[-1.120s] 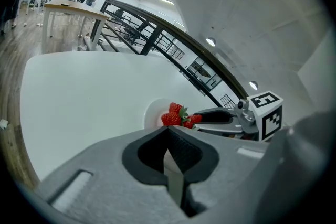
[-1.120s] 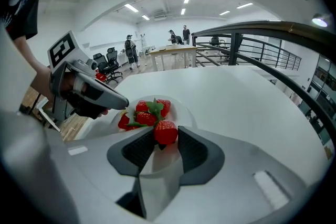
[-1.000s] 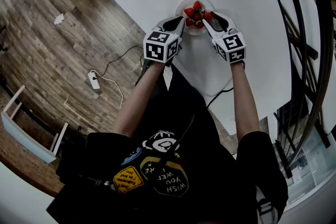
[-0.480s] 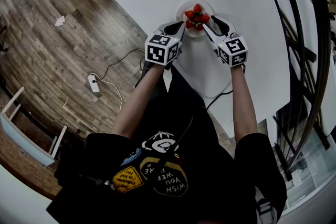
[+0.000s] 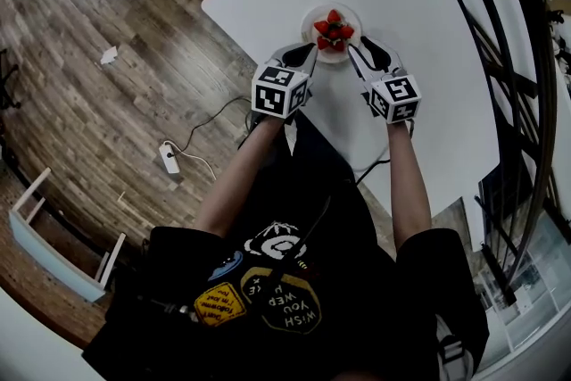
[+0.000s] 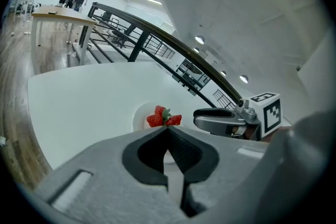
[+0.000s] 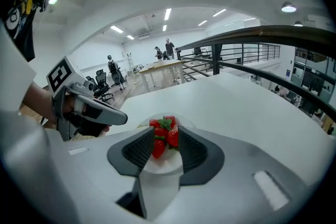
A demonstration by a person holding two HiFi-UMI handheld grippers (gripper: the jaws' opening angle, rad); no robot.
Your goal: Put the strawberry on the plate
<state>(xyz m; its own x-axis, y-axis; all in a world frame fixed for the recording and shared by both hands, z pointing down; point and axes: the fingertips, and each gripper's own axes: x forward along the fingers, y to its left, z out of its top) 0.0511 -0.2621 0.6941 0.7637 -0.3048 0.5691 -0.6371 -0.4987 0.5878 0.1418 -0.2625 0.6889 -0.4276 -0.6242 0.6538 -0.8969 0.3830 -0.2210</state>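
Two grippers, one plate, one heap of strawberries, all on one white table (image 5: 419,4). The plate (image 5: 310,24) sits at 12 o'clock from the person, with the strawberries (image 5: 332,31) piled on its centre. I count four red berries for certain in the right gripper view and possibly a fifth, since the overlap hides the rest. The left gripper (image 6: 167,131) has its jaw tips meeting with nothing between them. It stands near the plate's 7 o'clock rim, and the pile lies at its 1 o'clock. The right gripper (image 7: 166,135) has its jaws apart and closing, near the plate's 5 o'clock rim. The pile shows through its gap dead ahead at 12 o'clock, but the pads are not on any fruit and the berries lie just beyond the tips. In that view the heap runs roughly 12 to 6, in line with the gap, and its lowest berry is the one nearest the jaws. Both grippers look about equally near, but only the right one is lined up on the fruit. My judgement is that the fruit is already on the plate, so the placing looks done. Any further pick would fall to the right gripper, going straight forward.
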